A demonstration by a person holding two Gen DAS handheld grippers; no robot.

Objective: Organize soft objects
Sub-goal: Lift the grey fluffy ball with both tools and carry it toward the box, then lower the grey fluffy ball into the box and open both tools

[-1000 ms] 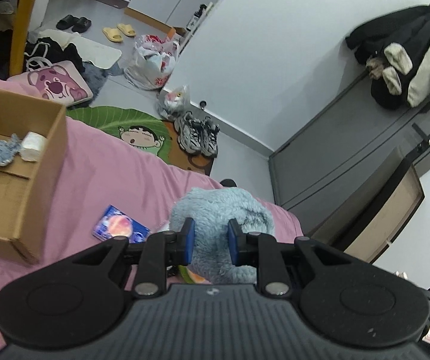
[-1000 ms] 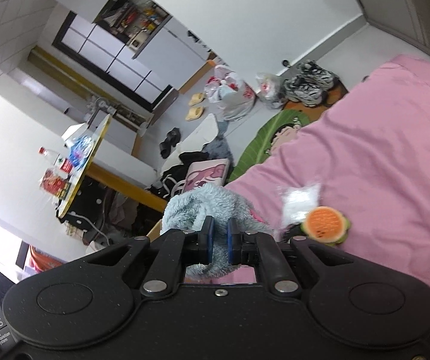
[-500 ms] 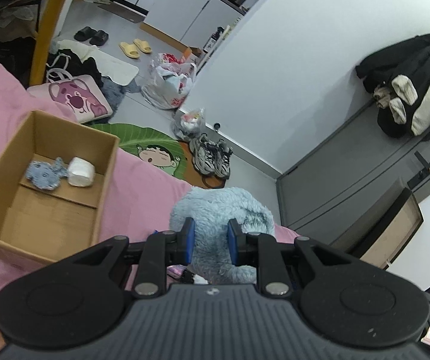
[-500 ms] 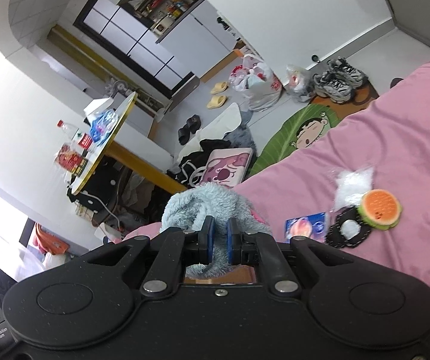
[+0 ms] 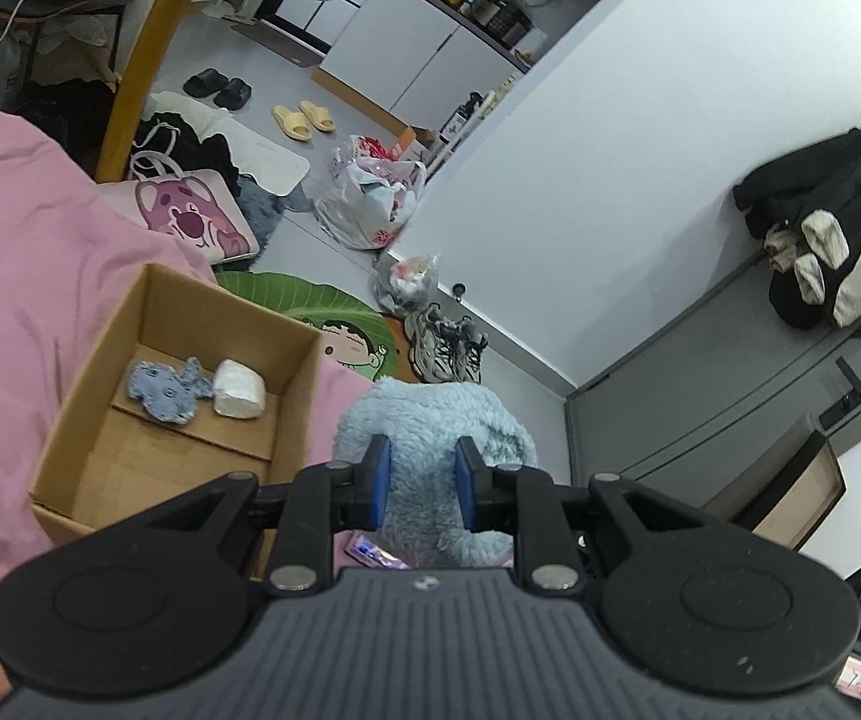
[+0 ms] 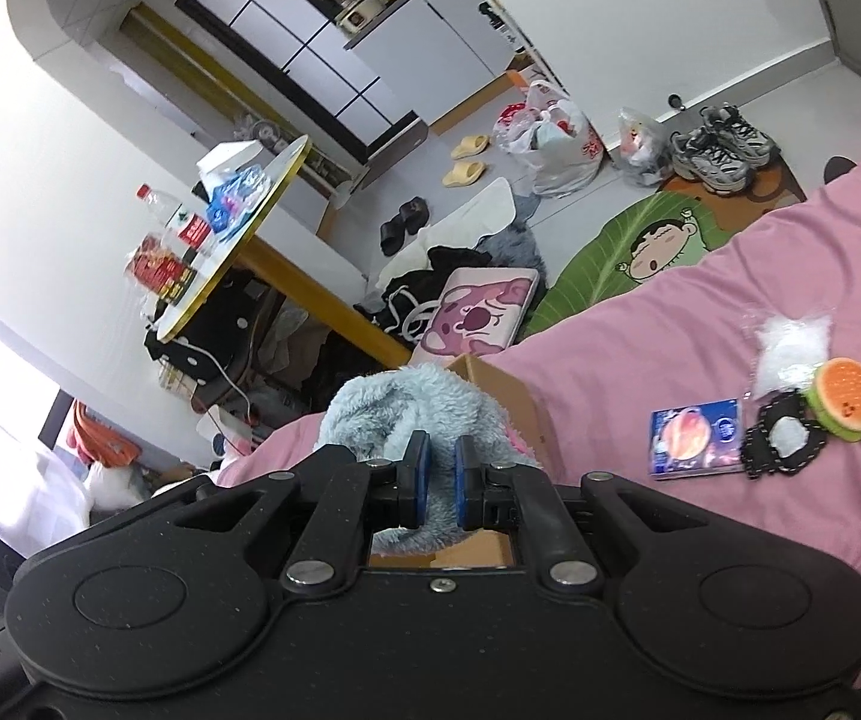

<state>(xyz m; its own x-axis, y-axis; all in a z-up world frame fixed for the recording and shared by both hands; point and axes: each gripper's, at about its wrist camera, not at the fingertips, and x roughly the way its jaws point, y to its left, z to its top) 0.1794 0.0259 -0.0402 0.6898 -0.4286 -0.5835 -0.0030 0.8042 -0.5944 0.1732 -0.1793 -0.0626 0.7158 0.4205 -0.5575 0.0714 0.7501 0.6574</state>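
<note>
Left wrist view: my left tool (image 5: 419,483) and right tool (image 6: 436,483) both clamped fluffy blue plush (image 5: 430,420), held beside cardboard box (image 5: 190,324) on bed (image 5: 16,252). Risk: uneven release, plush catching box rim, tipping out.

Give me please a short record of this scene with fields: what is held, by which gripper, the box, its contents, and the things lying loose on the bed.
held item: fluffy blue plush
left gripper: shut on the plush
right gripper: shut on the plush
container: open cardboard box on the pink bedcover
box contents: small blue toy, white soft block
loose on bed: burger toy, clear packet, black ring item, printed card
</note>
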